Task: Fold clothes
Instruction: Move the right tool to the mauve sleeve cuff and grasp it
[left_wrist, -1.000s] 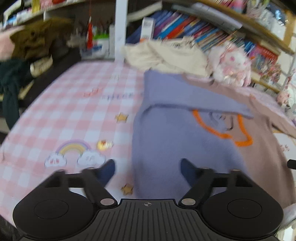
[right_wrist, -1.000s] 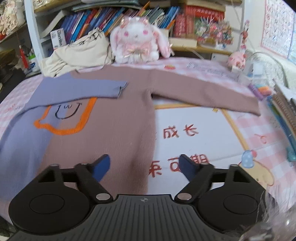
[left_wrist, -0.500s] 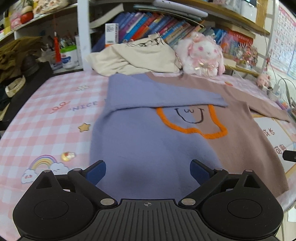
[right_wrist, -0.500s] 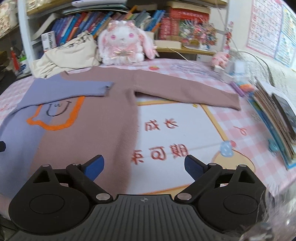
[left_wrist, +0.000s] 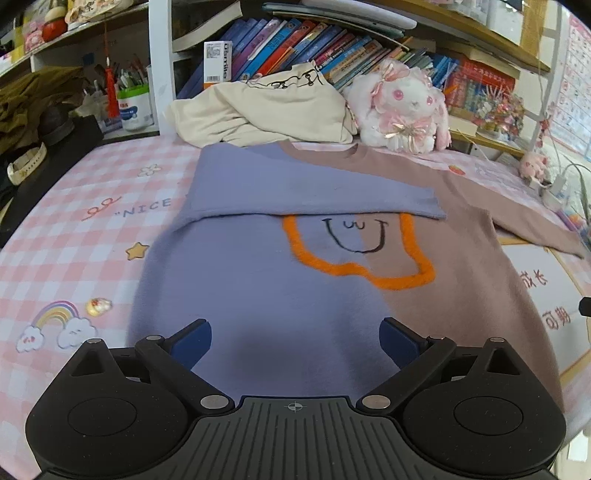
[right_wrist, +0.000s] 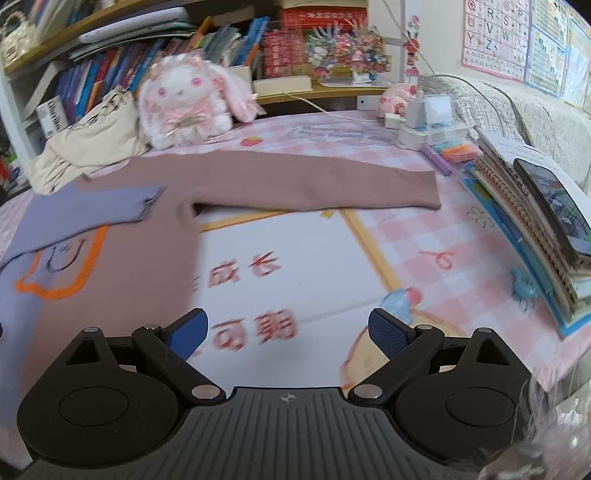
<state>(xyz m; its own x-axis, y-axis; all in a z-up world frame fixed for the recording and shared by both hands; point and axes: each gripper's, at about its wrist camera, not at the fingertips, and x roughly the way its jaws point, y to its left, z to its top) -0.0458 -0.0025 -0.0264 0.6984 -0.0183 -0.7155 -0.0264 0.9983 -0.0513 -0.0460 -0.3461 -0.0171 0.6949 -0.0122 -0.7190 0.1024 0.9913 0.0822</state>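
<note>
I've got both jaws wide and empty now, left hand-held gripper (left_wrist: 295, 341) over the sweater (left_wrist: 288, 295) hem, right hand-held gripper (right_wrist: 288, 332) swung off it toward the unfolded brown sleeve (right_wrist: 314, 181), next fold.

Left gripper (left_wrist: 295, 341) and right gripper (right_wrist: 288, 332): black ribbed bodies, round side discs, silver screws, blue textured pads.

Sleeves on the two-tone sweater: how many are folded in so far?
1. The purple sleeve lies folded across the chest, above the orange outline. The brown sleeve is stretched out flat toward the notebooks.
</note>
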